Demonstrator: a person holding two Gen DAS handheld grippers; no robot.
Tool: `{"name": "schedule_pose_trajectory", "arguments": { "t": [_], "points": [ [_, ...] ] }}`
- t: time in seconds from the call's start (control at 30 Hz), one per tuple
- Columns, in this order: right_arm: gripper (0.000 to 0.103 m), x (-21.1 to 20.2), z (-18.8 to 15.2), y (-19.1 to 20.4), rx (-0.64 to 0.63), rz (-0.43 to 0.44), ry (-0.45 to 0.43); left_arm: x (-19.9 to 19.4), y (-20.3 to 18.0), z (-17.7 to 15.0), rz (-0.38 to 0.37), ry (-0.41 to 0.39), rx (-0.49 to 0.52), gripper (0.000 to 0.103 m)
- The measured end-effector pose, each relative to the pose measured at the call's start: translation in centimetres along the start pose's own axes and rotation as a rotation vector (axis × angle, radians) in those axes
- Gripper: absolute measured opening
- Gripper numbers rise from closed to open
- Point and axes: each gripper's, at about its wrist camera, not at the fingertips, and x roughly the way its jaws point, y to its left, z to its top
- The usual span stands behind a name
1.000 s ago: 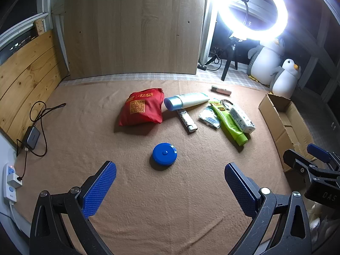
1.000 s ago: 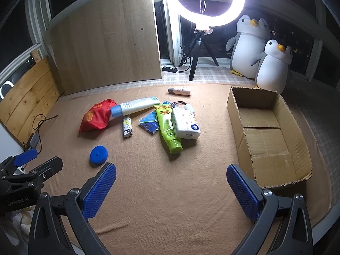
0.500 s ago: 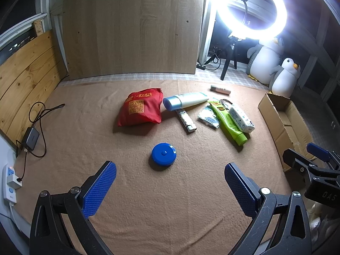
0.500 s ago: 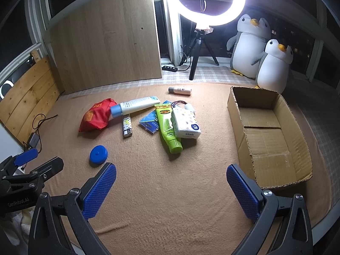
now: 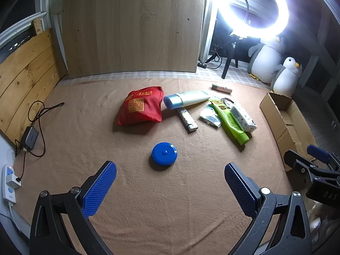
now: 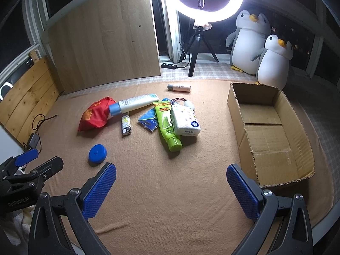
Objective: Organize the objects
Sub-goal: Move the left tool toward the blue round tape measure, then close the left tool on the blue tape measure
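Loose objects lie on a tan blanket: a red pouch (image 5: pixel 141 108), a white tube with a blue cap (image 5: pixel 184 101), a lighter (image 5: pixel 187 120), a blue packet (image 5: pixel 210 118), a green tube (image 5: pixel 230 122), a tissue pack (image 6: pixel 185 121), a small pink bottle (image 6: pixel 179 87) and a blue round disc (image 5: pixel 164 153). An open, empty cardboard box (image 6: pixel 269 131) stands at the right. My left gripper (image 5: pixel 170 182) is open and empty, just short of the disc. My right gripper (image 6: pixel 171 187) is open and empty, left of the box.
A ring light on a tripod (image 6: pixel 199 48) and two plush penguins (image 6: pixel 274 63) stand behind the blanket. A wooden board (image 5: pixel 131 27) leans at the back. A power strip (image 5: pixel 9 182), adapter and cable (image 5: pixel 36 116) lie at the left edge.
Almost nothing: the left wrist view has shifted very slightly. Both grippers stay open and the objects have not moved.
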Motion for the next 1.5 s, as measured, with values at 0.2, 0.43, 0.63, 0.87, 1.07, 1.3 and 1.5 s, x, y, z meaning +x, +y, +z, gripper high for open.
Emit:
{"name": "schedule_pose_trajectory", "arguments": {
  "t": [0.2, 0.43, 0.63, 0.87, 1.07, 1.3, 1.5],
  "points": [
    [0.103, 0.8, -0.2, -0.4, 0.011, 0.001, 0.017, 1.1, 0.8, -0.2, 0.014, 0.017, -0.012, 0.103],
    [0.103, 1.7, -0.3, -0.8, 0.030, 0.006, 0.039, 2.5, 2.6, -0.3, 0.035, 0.035, -0.033, 0.103],
    [0.103, 2.6, -0.4, -0.9, 0.044, 0.018, 0.064, 4.1, 2.9, -0.3, 0.030, 0.051, -0.016, 0.103],
    [0.103, 3.4, -0.5, -1.0, 0.054, 0.023, 0.089, 7.5, 2.4, -0.2, 0.038, 0.084, 0.015, 0.101],
    [0.103, 3.5, -0.4, -1.1, 0.053, 0.014, 0.092, 10.1, 1.8, -0.1, 0.029, 0.119, 0.027, 0.093],
    [0.103, 3.4, -0.6, -1.7, 0.063, 0.002, 0.098, 13.2, 1.3, 0.0, 0.033, 0.167, 0.031, 0.081],
    [0.103, 3.4, -0.9, -2.7, 0.078, -0.010, 0.106, 14.9, 1.0, 0.1, 0.026, 0.199, 0.026, 0.074]
  ]
}}
